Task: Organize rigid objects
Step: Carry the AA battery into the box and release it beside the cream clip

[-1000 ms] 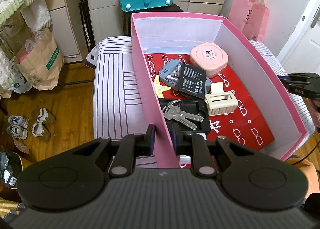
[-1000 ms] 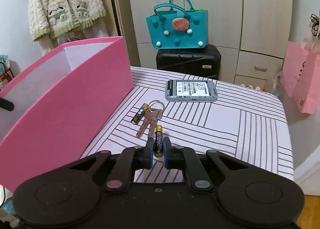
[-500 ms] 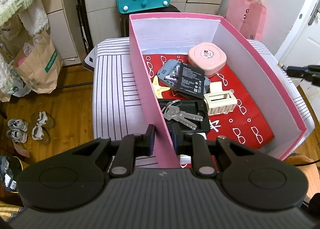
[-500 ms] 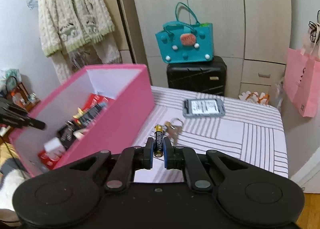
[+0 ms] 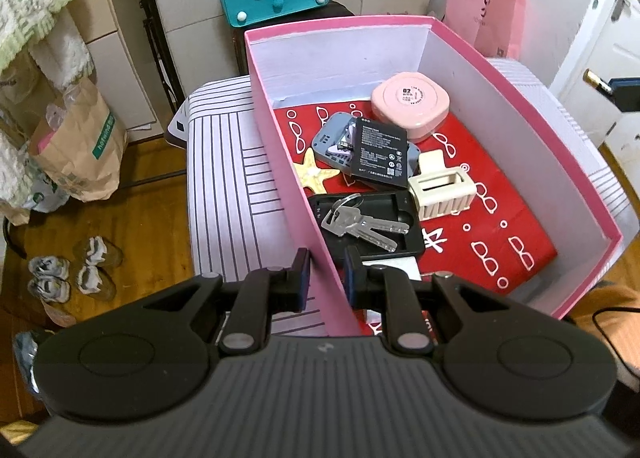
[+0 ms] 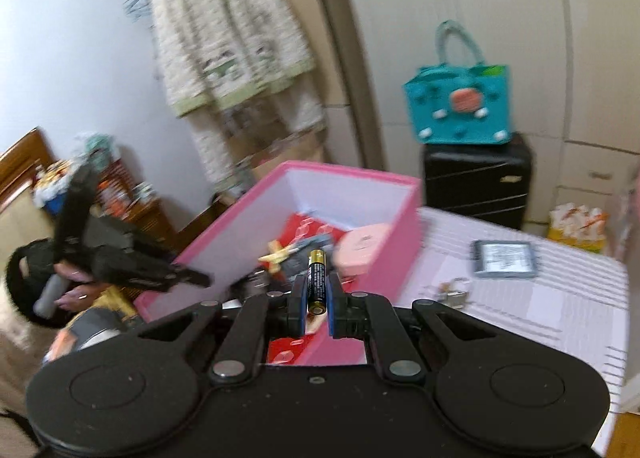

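A pink box (image 5: 540, 150) with white inner walls stands on the striped table. My left gripper (image 5: 325, 273) is shut on the box's near left wall (image 5: 304, 194). Inside lie a pink case (image 5: 410, 104), a black battery pack (image 5: 380, 152), a cream hair clip (image 5: 442, 186), keys (image 5: 356, 222) and a starfish (image 5: 314, 176). My right gripper (image 6: 317, 308) is shut on a black and gold battery (image 6: 316, 278), held in the air over the box's near edge (image 6: 352, 322). That battery's tip (image 5: 596, 83) shows at the right edge of the left wrist view.
On the striped table (image 6: 560, 298) outside the box lie a grey device (image 6: 503, 259) and a second set of keys (image 6: 452, 292). A teal bag (image 6: 460, 106) sits on a black suitcase (image 6: 476, 178) behind. A paper bag (image 5: 76, 146) and shoes (image 5: 72, 270) are on the floor.
My right gripper has risen from the table with the battery and swung left toward the pink box, so the box's inside now shows. My left gripper kept its hold on the wall.
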Tool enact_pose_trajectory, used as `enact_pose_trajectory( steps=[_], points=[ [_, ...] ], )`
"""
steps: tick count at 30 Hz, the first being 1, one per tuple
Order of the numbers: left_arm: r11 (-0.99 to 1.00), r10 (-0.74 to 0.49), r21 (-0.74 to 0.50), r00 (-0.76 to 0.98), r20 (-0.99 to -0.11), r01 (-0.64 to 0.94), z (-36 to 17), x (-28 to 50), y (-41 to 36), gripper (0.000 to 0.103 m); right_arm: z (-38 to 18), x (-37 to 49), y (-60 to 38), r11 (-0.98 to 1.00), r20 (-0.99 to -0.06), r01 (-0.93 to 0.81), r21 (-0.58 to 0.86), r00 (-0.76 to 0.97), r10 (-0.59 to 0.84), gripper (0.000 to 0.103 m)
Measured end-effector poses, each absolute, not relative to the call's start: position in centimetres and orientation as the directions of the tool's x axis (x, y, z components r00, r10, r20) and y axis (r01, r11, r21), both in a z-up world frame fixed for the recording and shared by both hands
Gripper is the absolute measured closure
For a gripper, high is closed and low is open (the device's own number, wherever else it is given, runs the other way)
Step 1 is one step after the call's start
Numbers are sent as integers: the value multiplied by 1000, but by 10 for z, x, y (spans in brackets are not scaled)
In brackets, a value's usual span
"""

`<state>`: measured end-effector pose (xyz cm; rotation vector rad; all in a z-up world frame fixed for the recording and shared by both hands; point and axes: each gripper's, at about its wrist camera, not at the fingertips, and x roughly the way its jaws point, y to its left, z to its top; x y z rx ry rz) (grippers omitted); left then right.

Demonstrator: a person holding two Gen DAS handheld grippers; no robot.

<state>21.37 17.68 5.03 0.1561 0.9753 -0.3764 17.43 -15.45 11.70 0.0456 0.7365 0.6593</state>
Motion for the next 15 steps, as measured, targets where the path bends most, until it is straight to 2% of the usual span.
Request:
enact_pose_trajectory(
  steps=[5, 15],
  points=[
    [916, -232, -18, 491, -840, 401, 52, 214, 176, 87, 106, 175, -121, 736, -638, -612, 289, 450, 625, 92],
    [918, -215, 4, 505, -836, 397, 53, 212, 173, 88, 72, 197, -69, 695, -737, -673, 254, 330, 589, 92]
  ],
)
